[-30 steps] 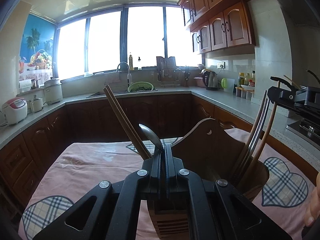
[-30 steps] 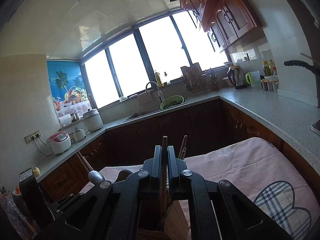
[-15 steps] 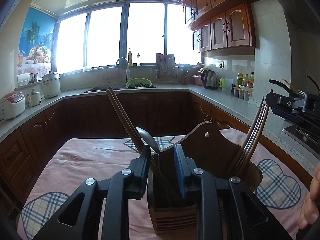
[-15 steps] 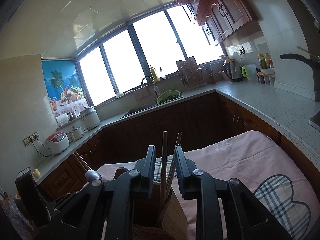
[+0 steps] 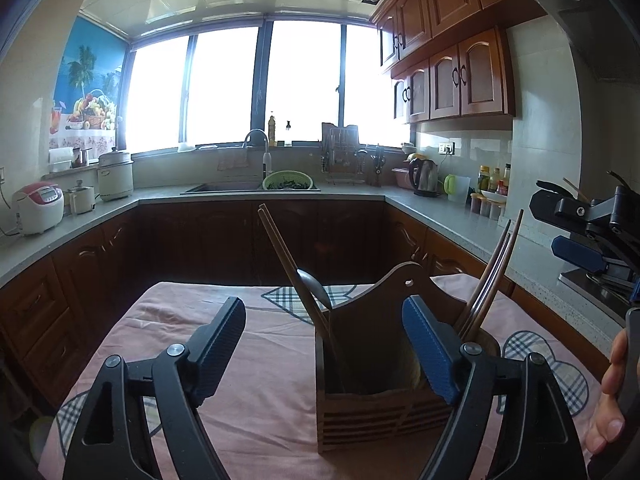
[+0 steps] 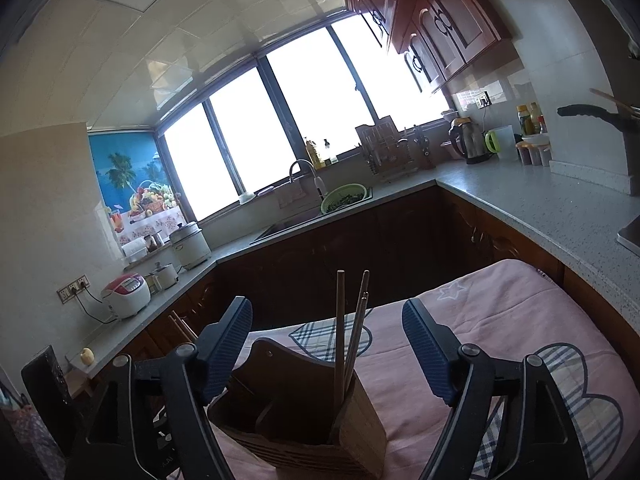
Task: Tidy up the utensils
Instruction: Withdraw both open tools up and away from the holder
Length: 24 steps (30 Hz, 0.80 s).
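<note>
On the pink-clothed desk [image 5: 248,412] my wooden holder [image 5: 372,376] carries chopsticks [image 6: 347,332] and spoon [image 5: 316,286], both my left gripper [image 5: 324,354] and right gripper [image 6: 326,354] spread empty, sorting apparently finished.

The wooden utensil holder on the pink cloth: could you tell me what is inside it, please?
The wooden utensil holder has chopsticks and a metal spoon standing in its left compartment and more chopsticks leaning from its right. Their lower ends and the compartment floors are hidden by its walls.
</note>
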Each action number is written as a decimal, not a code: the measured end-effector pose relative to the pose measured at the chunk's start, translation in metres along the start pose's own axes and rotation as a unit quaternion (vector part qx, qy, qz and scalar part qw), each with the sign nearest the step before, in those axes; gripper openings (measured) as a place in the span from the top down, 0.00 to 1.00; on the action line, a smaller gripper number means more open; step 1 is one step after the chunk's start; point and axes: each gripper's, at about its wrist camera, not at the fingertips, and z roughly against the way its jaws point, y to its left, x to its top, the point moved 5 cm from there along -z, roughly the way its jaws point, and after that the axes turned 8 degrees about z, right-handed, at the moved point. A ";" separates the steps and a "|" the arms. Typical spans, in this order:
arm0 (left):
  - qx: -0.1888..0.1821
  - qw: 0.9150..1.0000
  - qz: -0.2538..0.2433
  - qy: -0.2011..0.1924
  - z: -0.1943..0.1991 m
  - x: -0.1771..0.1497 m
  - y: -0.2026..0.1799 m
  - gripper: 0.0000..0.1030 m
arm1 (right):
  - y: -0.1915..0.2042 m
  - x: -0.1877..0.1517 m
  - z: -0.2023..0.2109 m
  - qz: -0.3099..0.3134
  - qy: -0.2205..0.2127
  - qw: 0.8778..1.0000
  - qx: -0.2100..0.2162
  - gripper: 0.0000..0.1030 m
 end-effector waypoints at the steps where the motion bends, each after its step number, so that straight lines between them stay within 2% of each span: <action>1: 0.002 1.000 0.002 0.001 0.004 -0.002 0.001 0.15 | 0.001 0.000 0.003 -0.001 0.000 1.000 0.003 0.16; 5: 0.012 1.000 0.009 0.001 0.017 -0.006 0.003 0.01 | 0.007 -0.001 0.013 0.000 -0.001 1.000 0.012 0.09; 13: 0.016 0.999 0.035 0.027 0.041 -0.007 0.007 0.01 | 0.015 -0.008 0.039 -0.008 0.001 1.000 0.027 0.04; 24: 0.043 0.998 0.040 0.031 0.081 0.005 0.004 0.01 | 0.029 -0.023 0.073 -0.012 0.005 0.999 0.037 0.04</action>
